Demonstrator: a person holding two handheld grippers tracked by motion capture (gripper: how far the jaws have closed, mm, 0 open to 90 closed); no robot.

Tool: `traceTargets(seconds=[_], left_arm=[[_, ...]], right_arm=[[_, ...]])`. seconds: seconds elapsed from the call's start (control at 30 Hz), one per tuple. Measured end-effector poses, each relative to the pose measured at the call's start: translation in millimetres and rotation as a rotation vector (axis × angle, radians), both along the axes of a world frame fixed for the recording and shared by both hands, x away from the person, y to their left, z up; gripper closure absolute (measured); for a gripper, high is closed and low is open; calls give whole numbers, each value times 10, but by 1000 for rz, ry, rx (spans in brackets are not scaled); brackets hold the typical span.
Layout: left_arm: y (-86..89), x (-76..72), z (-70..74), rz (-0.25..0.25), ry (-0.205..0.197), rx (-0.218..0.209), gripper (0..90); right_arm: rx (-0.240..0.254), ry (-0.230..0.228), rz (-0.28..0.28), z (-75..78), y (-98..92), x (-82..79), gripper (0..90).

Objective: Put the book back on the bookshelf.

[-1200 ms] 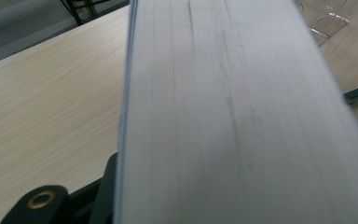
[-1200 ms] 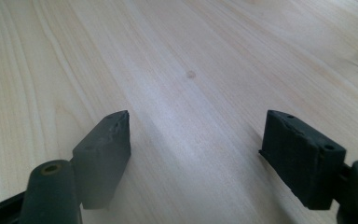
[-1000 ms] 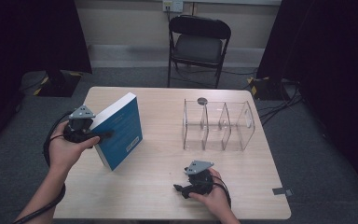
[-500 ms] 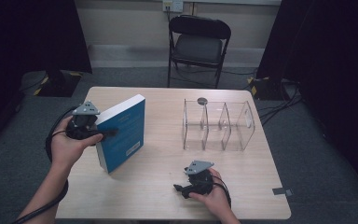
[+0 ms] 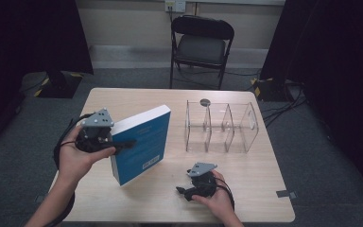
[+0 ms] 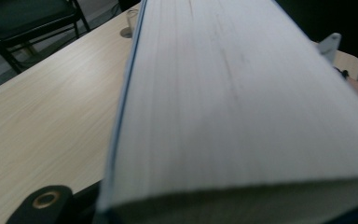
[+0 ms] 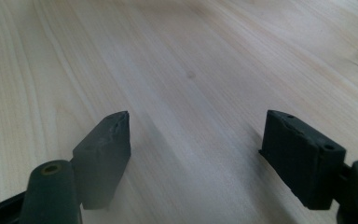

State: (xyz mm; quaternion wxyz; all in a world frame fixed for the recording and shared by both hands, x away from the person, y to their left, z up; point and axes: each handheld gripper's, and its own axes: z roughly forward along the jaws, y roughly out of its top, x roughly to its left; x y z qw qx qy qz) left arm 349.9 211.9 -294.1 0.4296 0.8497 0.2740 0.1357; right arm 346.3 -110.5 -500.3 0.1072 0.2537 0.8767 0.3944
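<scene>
Pale wood table [image 5: 246,198] under me: my left gripper [image 5: 123,143] is clamped on the blue book [image 5: 142,142], held tilted on its lower edge, left of the clear rack [image 5: 222,127]. My right gripper [image 5: 185,191] rests wide open, holding nothing.

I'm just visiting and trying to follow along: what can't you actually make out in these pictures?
- Book cover print: too small in the high view.
- Left gripper tips: in the left gripper view, hidden by the book's page edge.
- Small dark disc by the clear rack: too small to identify.
</scene>
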Motion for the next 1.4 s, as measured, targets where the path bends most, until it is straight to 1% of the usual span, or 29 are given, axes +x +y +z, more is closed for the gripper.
traceTargets(seconds=[0.03, 0.07, 0.13, 0.17, 0.2, 0.23, 0.27, 0.3, 0.4, 0.5, 0.53, 0.63, 0.67, 0.7, 0.77, 0.8, 0.87, 0.9, 0.93, 0.97, 1.0, 1.03, 1.17, 1.23, 1.3, 1.4], left_arm=[[-35, -44, -5, -7, 2, 11, 621], [-63, -78, -25, -18, 5, 3, 621], [-86, -135, -75, -29, 22, 3, 621], [-93, -166, -110, -37, 29, -10, 621], [-95, -224, -163, -46, 39, -5, 620], [-95, -224, -163, -46, 39, -5, 620], [-92, -244, -199, -46, 47, -9, 620], [-83, -258, -239, -41, 53, -6, 619], [13, -296, -327, -26, 51, -45, 618], [108, -337, -389, -18, 51, -56, 616], [125, -344, -399, -21, 51, -52, 615], [165, -366, -433, -15, 56, -69, 615], [178, -367, -438, -21, 47, -62, 614], [179, -380, -446, -18, 51, -65, 614], [189, -398, -460, -30, 37, -59, 613], [200, -414, -467, -34, 35, -47, 612], [220, -441, -489, -31, 33, -43, 607], [229, -455, -505, -24, 30, -53, 606], [226, -472, -511, -24, 12, -43, 603], [207, -488, -508, -15, 5, -34, 601], [207, -488, -508, -15, 5, -34, 598], [197, -494, -503, -9, 18, -35, 593], [202, -494, -499, -8, 11, -27, 586], [200, -497, -499, -1, 16, -31, 583], [200, -498, -492, -1, 20, -22, 583], [195, -494, -478, -1, 12, -7, 569]], right_arm=[[0, 0, 0, 0, 0, 0, 230], [-3, -2, 0, 0, 2, -4, 230], [-3, -2, 0, 0, 2, -5, 230], [-3, -1, -1, 0, 2, -6, 230], [-4, -2, 0, 0, 2, -6, 230], [-4, -2, 0, 0, 2, -6, 230], [-4, -2, 0, 0, 1, -6, 230], [-4, -2, 0, 0, 1, -6, 230], [-5, -4, 2, 0, 1, -5, 229], [-5, -2, 2, 0, 0, -7, 229], [-5, -1, 1, 1, 0, -7, 229], [-5, -3, 2, 0, -1, -6, 229], [-6, -3, 2, 0, 0, -6, 229], [-6, -4, 2, 0, 0, -6, 229], [-6, -4, 2, 0, 0, -6, 229], [-6, -4, 2, 0, 0, -6, 229], [-6, -3, 2, 0, -1, -5, 229], [-6, -3, 2, 0, -1, -6, 229], [-6, -4, 2, 0, -1, -6, 229], [-7, -5, 2, 0, 0, -6, 229], [-7, -4, 2, 1, 0, -6, 229], [-6, -5, 2, 0, 0, -5, 229], [-7, -6, 3, -1, 0, -5, 229], [-7, -5, 3, 0, 0, -5, 229], [-7, -6, 3, -1, 0, -5, 229], [-7, -5, 3, 0, 0, -5, 229]])
